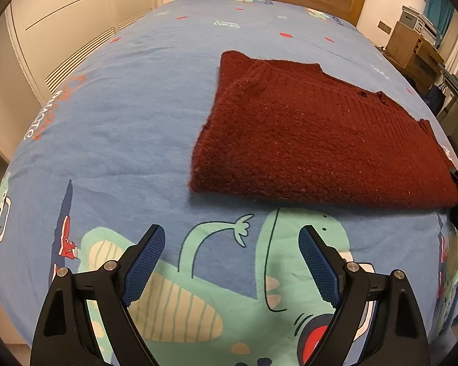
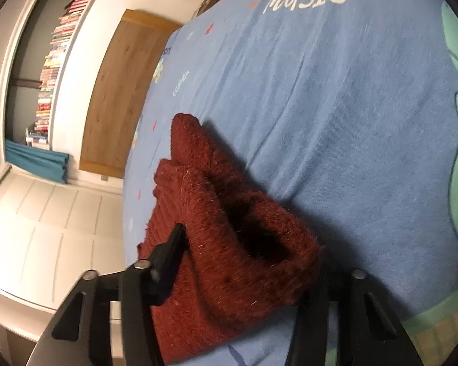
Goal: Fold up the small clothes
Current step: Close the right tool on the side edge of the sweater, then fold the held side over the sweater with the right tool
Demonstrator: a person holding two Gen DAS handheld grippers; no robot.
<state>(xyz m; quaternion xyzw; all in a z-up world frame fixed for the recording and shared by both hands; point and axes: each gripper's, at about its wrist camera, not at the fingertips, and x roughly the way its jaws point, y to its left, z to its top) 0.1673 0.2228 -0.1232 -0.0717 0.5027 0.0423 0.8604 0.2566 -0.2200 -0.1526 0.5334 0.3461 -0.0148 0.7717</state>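
Sweater (image 1: pixel 314 140) is on the bed (image 1: pixel 122 106), lying as a doubled-up slab toward the right side of the left wrist view, with a rounded fold along its near edge, so I'd say at least one fold is in. Stack looks fairly flat and square from that view; a ribbed button edge shows along the far right side. Left gripper (image 1: pixel 232 259) hangs over bare sheet just short of the near edge, jaws wide apart with nothing between them, not touching the knit. Right gripper (image 2: pixel 244 262) is at the sweater's right end, jaws clamped on a bunched, layered edge of the knit (image 2: pixel 238 244); one finger is visible against the fabric, the other mostly hidden behind it. That end is lifted and rumpled with a pocket open between the layers, so it isn't finished. My read: mid-task, probably one more fold across, then flatten. Only one garment is in view.
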